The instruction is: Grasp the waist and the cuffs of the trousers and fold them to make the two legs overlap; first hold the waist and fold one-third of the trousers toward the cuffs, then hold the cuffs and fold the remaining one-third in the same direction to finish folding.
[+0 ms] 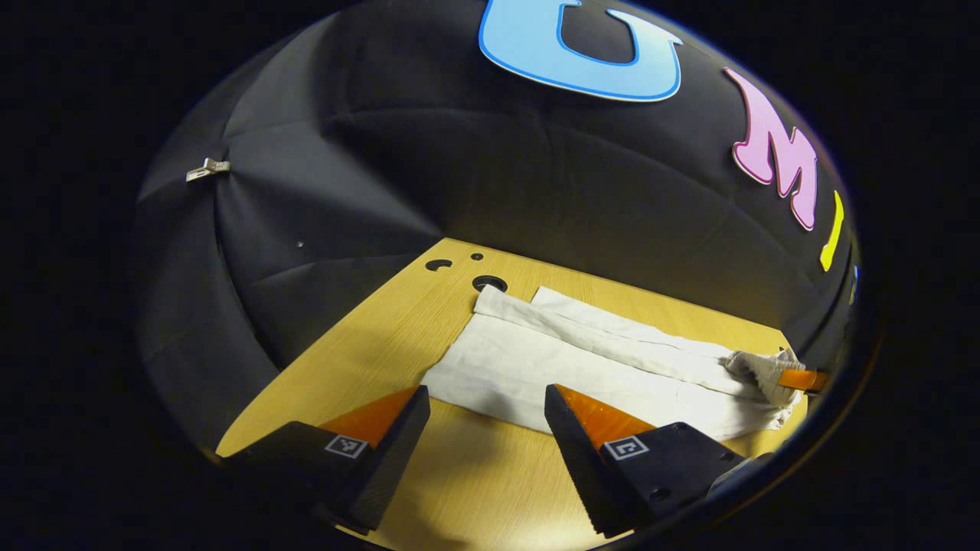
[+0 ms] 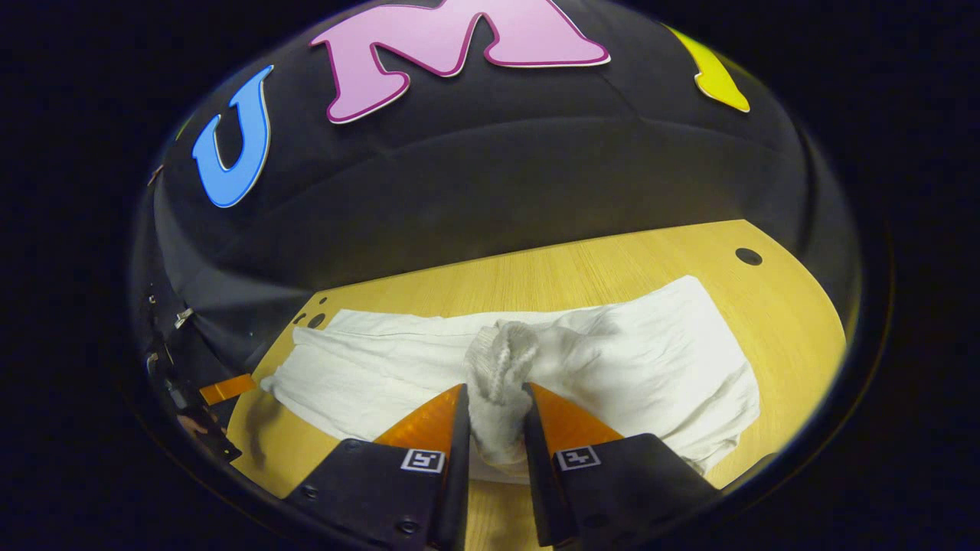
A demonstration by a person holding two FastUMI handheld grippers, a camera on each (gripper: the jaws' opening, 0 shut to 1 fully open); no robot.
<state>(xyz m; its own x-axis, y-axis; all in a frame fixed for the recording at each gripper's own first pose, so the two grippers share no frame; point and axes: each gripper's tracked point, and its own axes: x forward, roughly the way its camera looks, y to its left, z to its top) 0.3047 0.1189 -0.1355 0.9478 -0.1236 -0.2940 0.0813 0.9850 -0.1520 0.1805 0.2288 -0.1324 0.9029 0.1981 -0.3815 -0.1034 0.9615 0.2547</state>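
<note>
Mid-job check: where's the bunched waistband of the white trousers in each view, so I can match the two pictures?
Left gripper view: the waistband sits at the far right, at the end of the trousers, pinched by the other tongs.
Right gripper view: the waistband is at bottom centre, clamped between the right tongs.
Shared landmark: the round holes in the table at the trousers' cuff end.

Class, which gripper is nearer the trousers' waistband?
Right. The right gripper is shut on the bunched waistband; the left gripper hangs open near the trousers' other end.
</note>
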